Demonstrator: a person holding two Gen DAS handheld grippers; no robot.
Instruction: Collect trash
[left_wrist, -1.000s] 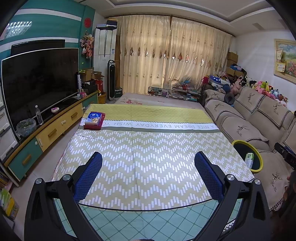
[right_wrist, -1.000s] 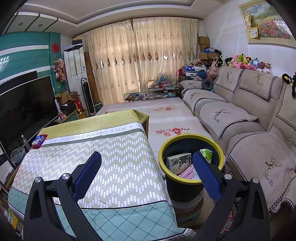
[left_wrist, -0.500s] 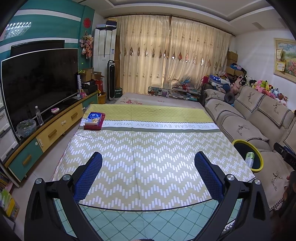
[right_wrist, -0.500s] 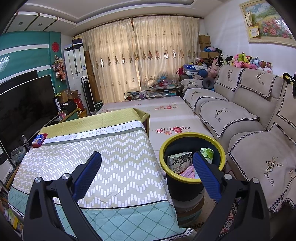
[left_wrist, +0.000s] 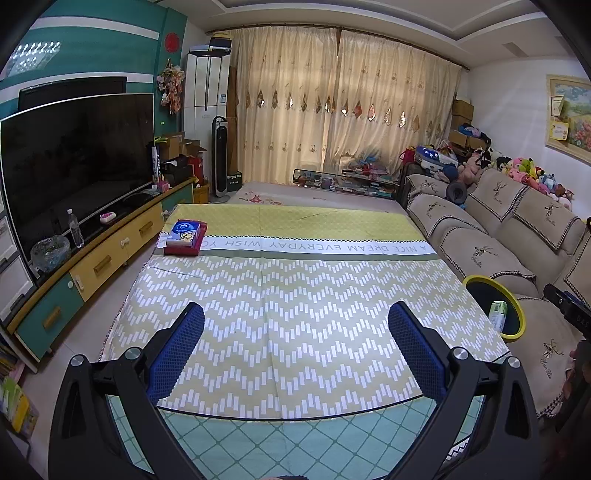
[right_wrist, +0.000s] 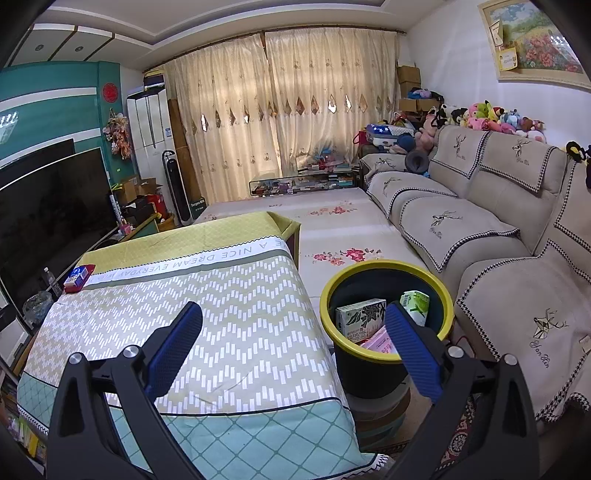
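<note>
Round black bin w/ yellow rim (left_wrist: 517, 314) at right of left wrist view, mostly hidden by table edge, pink packet (right_wrist: 380, 341) lower centre-right of right wrist view partly behind blue finger pad (right_wrist: 410, 350), small blue-topped box on red tray (right_wrist: 78, 277) mid-left, print too small to read.

The left gripper (left_wrist: 295, 345) is spread wide, its 2 blue-padded fingers (left_wrist: 177, 347) far apart with nothing between them. The right gripper (right_wrist: 293, 343) is spread just as wide and also holds nothing, its 2 fingers (right_wrist: 412, 349) pointing forward and level.
</note>
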